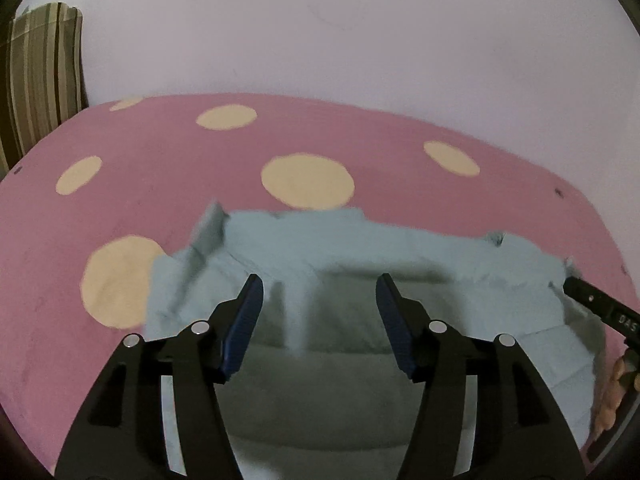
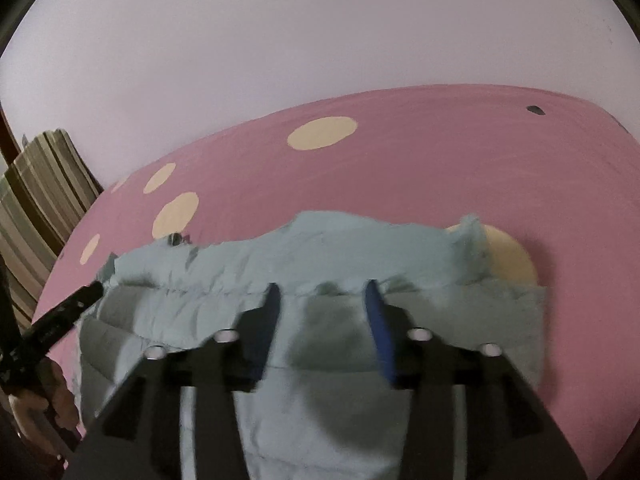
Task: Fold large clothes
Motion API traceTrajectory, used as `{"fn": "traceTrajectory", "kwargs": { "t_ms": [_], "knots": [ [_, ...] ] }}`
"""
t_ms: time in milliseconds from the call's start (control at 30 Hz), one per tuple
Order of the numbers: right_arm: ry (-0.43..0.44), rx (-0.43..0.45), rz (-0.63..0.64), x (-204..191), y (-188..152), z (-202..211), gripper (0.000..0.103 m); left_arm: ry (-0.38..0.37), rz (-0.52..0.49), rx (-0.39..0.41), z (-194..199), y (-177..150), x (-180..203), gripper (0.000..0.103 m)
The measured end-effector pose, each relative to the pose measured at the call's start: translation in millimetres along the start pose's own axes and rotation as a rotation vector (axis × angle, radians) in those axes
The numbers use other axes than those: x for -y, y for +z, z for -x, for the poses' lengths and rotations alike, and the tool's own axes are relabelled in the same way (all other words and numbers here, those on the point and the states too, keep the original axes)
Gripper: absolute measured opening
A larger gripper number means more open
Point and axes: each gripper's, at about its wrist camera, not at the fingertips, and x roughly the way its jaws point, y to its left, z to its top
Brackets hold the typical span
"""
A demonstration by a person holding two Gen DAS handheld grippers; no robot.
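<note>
Garment [image 1: 360, 264] blurred (pale blue), near edge hidden, left gripper [image 1: 320, 284], right gripper [image 2: 320, 292], both agape, empty.

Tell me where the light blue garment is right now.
The light blue garment lies on the pink dotted bedspread, directly beneath and ahead of both open hand-held grippers in each wrist view; its edge overlaps a cream dot on the left view's left side.
</note>
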Motion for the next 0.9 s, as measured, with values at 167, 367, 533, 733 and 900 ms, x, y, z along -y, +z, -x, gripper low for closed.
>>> {"fn": "traceTrajectory", "kwargs": {
  "t_ms": [167, 367, 533, 733, 900],
  "knots": [
    [-0.086, -0.021, 0.045, -9, -12, -24, 0.046, 0.043, 0.017, -0.018, -25, -14, 1, 0.060],
    [-0.118, -0.003, 0.066, -2, -29, -47, 0.046, 0.049, 0.005, -0.012, -44, -20, 2, 0.060],
    [-0.099, -0.008, 0.051, 2, -31, -54, 0.047, 0.022, 0.017, -0.033, -56, -22, -3, 0.061],
    [-0.088, -0.012, 0.041, 2, -30, -55, 0.047, 0.019, 0.017, -0.048, -59, -21, -3, 0.061],
    [-0.071, -0.004, 0.025, 4, -23, -42, 0.047, -0.009, 0.032, -0.041, -43, -15, -7, 0.061]
  ]
}}
